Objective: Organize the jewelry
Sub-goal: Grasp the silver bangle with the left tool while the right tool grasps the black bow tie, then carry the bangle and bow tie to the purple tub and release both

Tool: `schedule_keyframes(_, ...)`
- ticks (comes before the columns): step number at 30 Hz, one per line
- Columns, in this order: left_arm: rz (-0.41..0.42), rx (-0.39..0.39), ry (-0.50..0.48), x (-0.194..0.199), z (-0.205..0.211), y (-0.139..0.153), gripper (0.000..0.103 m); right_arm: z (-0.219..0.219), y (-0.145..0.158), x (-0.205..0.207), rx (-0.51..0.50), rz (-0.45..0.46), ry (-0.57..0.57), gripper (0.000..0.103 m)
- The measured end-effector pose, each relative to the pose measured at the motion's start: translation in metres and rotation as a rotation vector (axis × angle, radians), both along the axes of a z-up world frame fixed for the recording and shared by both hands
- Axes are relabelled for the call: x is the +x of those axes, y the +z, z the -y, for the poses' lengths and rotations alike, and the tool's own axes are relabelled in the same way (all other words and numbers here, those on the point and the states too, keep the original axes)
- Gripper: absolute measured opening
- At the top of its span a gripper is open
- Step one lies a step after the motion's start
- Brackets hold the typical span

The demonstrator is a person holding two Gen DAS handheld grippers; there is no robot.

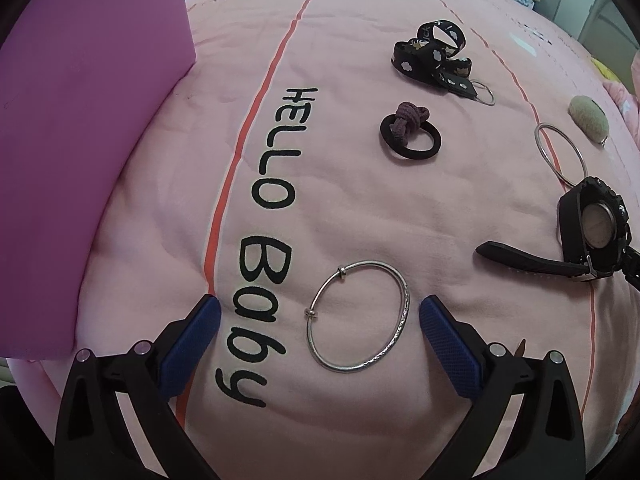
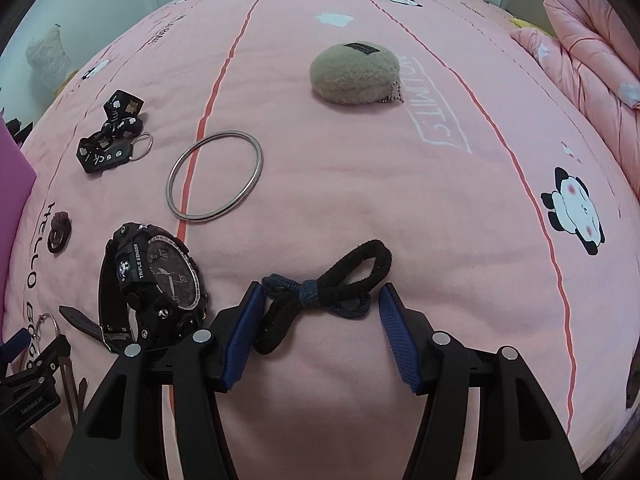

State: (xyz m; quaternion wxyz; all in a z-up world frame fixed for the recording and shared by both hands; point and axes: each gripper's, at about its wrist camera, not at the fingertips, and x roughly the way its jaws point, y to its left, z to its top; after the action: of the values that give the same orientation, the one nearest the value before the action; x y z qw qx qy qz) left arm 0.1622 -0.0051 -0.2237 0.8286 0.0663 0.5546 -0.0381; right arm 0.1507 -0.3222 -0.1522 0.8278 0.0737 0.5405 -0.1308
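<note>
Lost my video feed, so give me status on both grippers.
Left gripper open, straddling beaded silver bangle. Right gripper open around knotted black hair ties. Black wristwatch close to left finger.

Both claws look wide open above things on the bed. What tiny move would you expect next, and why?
Probably the left gripper eases down and closes on the silver bangle: its open blue fingers already sit on either side of the ring, not yet touching it. The right gripper likewise brackets the knotted black hair tie, so it may close too.
</note>
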Motion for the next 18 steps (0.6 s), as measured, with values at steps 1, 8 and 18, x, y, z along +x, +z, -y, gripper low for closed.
schedule_keyframes(1, 0.001, 0.002, 0.0, 0.001, 0.001, 0.0, 0.097, -0.001, 0.0, 0.0, -0.004, 0.001, 0.002, 0.056)
schedule_keyframes(8, 0.007, -0.022, -0.015, -0.009, -0.002, 0.006, 0.073, -0.012, 0.004, -0.001, -0.028, 0.011, 0.05, 0.022)
schedule_keyframes(18, 0.028, -0.066, -0.025, -0.022, -0.009, 0.026, 0.044, -0.006, 0.022, -0.02, 0.049, 0.055, 0.036, 0.008)
